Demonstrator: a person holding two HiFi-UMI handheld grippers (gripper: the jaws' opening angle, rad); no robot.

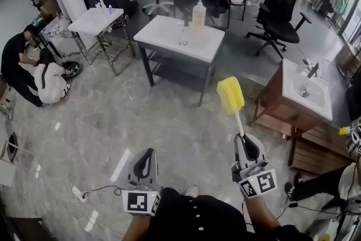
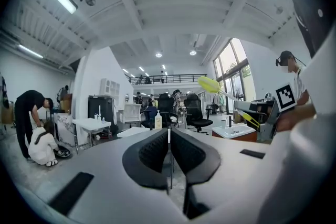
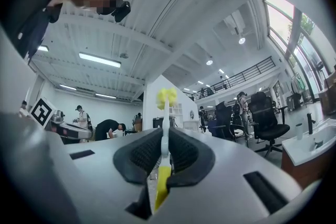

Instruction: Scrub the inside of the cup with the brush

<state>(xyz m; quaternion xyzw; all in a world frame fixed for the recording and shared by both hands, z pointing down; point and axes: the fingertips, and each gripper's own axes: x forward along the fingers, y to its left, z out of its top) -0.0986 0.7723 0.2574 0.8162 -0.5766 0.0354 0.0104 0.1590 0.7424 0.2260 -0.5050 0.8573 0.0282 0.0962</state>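
Observation:
My right gripper [image 1: 246, 140] [image 3: 165, 140] is shut on the white handle of a brush [image 1: 230, 94] [image 3: 167, 96], whose yellow sponge head points up and forward. The brush also shows in the left gripper view [image 2: 210, 84]. My left gripper [image 1: 148, 154] [image 2: 169, 136] is held level beside it, shut with nothing between its jaws. Ahead stands a white table [image 1: 169, 28] carrying a soap bottle [image 1: 198, 15] [image 2: 158, 121] and a small clear item [image 1: 184, 39] that may be the cup. Both grippers are well short of the table, over the floor.
A wooden sink cabinet [image 1: 290, 73] stands to the right. A second white table [image 1: 90, 22] is at the back left, with two people [image 1: 25, 68] crouched near it. Black office chairs [image 1: 279, 14] lie beyond. Cables [image 1: 90, 195] trail on the floor at the lower left.

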